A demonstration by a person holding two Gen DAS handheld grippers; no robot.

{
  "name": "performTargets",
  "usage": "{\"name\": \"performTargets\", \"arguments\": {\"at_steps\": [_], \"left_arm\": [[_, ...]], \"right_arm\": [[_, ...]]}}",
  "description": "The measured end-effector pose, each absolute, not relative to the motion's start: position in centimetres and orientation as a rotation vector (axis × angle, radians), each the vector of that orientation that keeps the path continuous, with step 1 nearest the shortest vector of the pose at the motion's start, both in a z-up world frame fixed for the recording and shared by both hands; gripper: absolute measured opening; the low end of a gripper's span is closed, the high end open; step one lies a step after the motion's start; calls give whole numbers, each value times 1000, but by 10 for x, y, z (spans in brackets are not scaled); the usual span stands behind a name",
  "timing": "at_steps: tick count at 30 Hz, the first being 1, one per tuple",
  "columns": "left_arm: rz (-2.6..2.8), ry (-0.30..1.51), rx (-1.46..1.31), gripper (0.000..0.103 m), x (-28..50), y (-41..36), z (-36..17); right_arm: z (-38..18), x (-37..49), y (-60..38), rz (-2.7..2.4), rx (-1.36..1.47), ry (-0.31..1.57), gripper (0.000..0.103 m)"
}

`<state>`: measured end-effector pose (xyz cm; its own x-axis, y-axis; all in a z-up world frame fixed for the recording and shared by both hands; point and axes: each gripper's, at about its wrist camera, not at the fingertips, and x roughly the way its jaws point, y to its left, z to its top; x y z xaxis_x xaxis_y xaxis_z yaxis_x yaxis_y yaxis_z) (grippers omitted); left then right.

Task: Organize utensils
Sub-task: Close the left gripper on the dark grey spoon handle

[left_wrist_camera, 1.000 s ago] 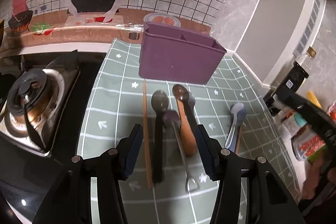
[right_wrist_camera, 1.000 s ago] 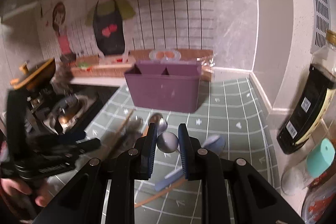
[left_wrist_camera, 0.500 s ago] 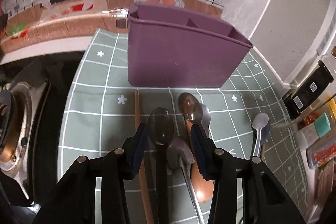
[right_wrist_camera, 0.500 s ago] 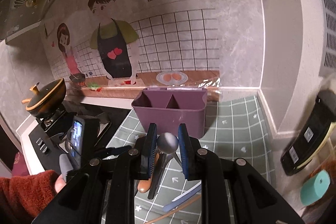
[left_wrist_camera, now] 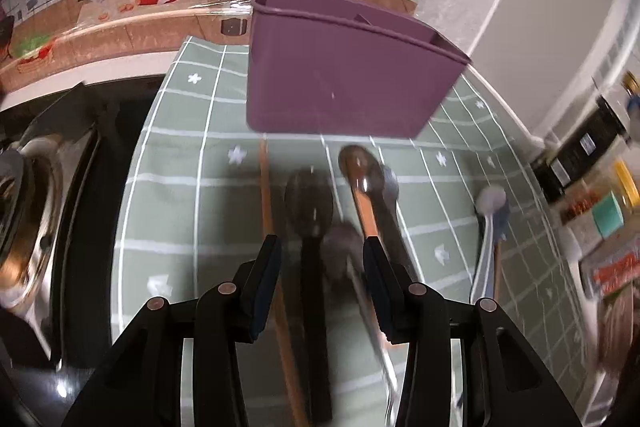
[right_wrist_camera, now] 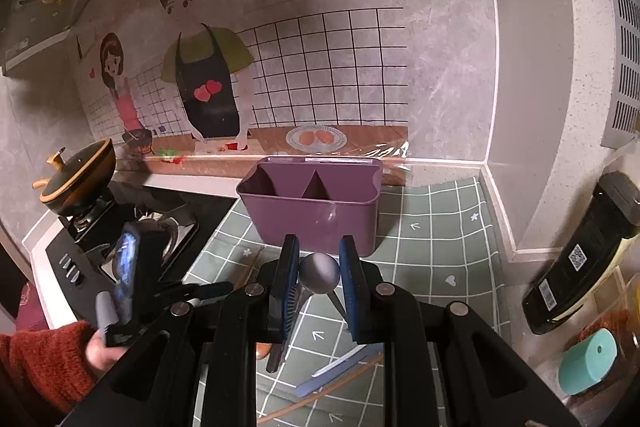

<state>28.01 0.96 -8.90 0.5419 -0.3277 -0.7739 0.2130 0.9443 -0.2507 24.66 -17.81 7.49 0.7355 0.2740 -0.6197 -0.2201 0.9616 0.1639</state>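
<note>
Grey marble-look wall panels with a cartoon cooking decal back a kitchen counter covered by a sage-green mat printed with a white grid, soft and slightly wrinkled. At the far left a gas hob with a steel burner ring sits beside the mat.

On that side, a hand in a rust-red knitted sleeve grips the left gripper, tilted steeply down over the utensils lying on the mat. Its black jaws with dark blue pads stand about half open and straddle a dark, matte black spoon and the grey head of a slim metal utensil; the picture is blurred, and I cannot tell whether the pads touch either. Just left of that lies a thin wooden chopstick, and to the right a wooden-handled spoon with a shiny metal bowl. Farther right rests a pale blue plastic spoon.

Behind them stands a purple plastic utensil caddy with two compartments, upright, smooth-walled and empty as far as the right wrist view shows.

Lifted above the mat in front of the caddy, the right gripper slopes gently downward. Its blue pads are narrowly set and pinch a round, satin-grey metal spoon bowl, with the handle trailing down between the jaws.

At the far right a dark glossy bottle with a label leans against the wall.
</note>
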Motion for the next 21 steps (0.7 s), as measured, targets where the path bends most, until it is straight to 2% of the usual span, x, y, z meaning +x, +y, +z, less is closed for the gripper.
{"name": "performTargets", "arguments": {"at_steps": [3, 4, 6, 21], "left_arm": [[-335, 949, -140, 42, 257, 15, -94], [-341, 952, -151, 35, 249, 17, -97], [-338, 948, -159, 27, 238, 18, -99], [-238, 975, -61, 26, 218, 9, -103]], "right_arm": [[74, 243, -179, 258, 85, 703, 20], [73, 242, -180, 254, 88, 706, 20], [71, 238, -181, 249, 96, 711, 20], [70, 225, -166, 247, 75, 710, 20]]}}
